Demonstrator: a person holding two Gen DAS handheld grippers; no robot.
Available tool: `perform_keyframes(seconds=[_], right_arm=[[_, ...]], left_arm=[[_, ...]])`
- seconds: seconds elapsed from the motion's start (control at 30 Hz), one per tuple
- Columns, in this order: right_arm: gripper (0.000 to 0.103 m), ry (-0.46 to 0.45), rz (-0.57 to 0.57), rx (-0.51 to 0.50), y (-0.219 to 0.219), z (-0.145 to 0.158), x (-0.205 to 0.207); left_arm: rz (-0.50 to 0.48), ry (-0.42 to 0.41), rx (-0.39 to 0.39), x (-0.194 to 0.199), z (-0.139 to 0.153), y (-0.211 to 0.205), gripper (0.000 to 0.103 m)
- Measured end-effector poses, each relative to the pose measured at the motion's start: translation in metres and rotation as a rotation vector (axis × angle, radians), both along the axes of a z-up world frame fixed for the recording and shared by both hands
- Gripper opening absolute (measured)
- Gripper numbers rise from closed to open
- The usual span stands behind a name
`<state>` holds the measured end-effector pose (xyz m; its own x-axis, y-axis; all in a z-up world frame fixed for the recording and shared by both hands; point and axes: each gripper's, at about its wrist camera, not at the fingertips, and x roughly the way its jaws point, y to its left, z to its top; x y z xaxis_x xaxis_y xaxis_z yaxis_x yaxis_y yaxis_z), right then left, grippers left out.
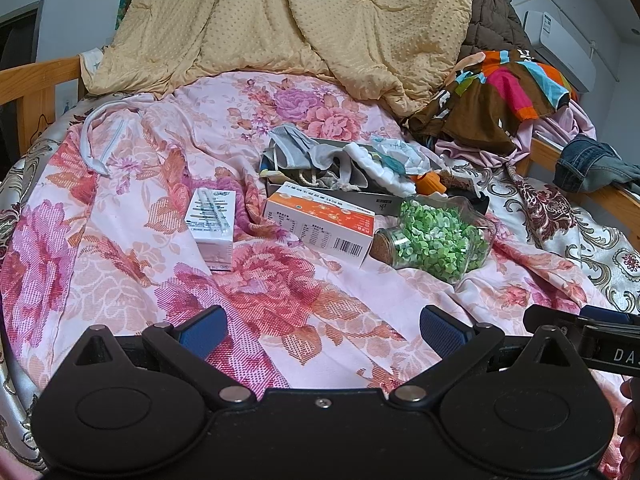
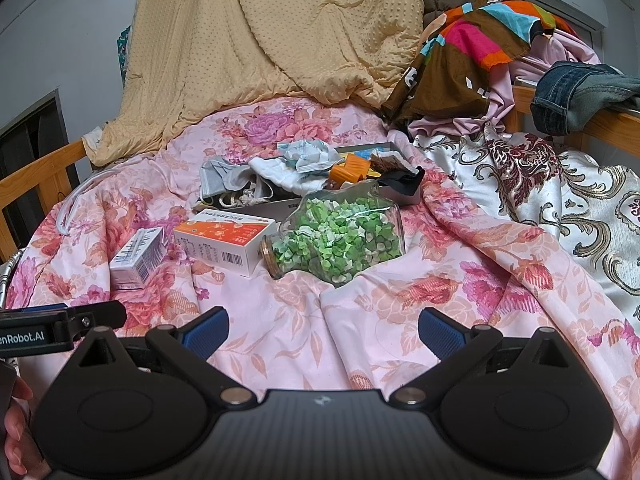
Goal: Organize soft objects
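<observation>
Left wrist view shows the left gripper [image 1: 322, 330] low over the floral sheet [image 1: 132, 272], its blue fingers spread wide with nothing between them; the right gripper [image 2: 323, 330] is likewise spread and empty, just beside it. The soft things to be organized lie well ahead of both: a grey cloth [image 1: 296, 146], a white knitted piece [image 1: 378, 168] and a crumpled pale wrapper or cloth [image 2: 308, 152], heaped in and over a shallow dark tray [image 1: 384, 202] at the middle of the bed. That tray also holds an orange plastic piece [image 2: 350, 170], some cord and a black strap, tangled enough that its further contents cannot be made out. In front of it lies a glass jar [image 2: 340, 236] on its side, cork stopper [image 2: 269, 254] toward the camera, full of small green folded stars. Touching it is an orange-and-white box [image 1: 320, 222], with a small white carton [image 1: 210, 222] further left. The chief risk, as I judge it, is the jar — it rests on a rumpled, yielding sheet directly on the line of approach, so a finger brushing it or dragging the sheet could roll it or loosen the cork. Pulling one cloth may also drag the cord and hard pieces out with it — the heap is interlocked.
</observation>
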<state>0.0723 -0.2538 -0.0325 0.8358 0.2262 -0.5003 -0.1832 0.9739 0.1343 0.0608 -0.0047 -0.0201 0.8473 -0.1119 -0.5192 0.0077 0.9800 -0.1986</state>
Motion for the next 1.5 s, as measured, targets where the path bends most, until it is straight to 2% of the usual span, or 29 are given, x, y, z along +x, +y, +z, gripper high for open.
perform_keyframes(seconds=[0.1,0.23,0.53,0.8,1.5], right_arm=[[0.103,-0.001,0.000,0.000,0.0000,0.0000,0.0000],[0.103,0.000,0.000,0.000,0.0000,0.0000,0.0001],[0.103,-0.001,0.000,0.000,-0.0003,0.0002,0.0002],[0.103,0.000,0.000,-0.001,-0.0003,0.0003,0.0002],[0.103,0.001,0.000,-0.002,0.0004,-0.0001,-0.0001]], left_arm=[[0.002,-0.001,-0.005,0.0000,0.0003,0.0004,0.102],[0.049,-0.006,-0.020,-0.0027,0.0005,0.0019,0.102],[0.015,-0.027,0.006,-0.0058,0.0064,-0.0021,0.102],[0.026,-0.010,-0.044,-0.0046,0.0067,0.0029,0.102],[0.029,-0.012,-0.034,-0.0042,0.0063,0.0038,0.102]])
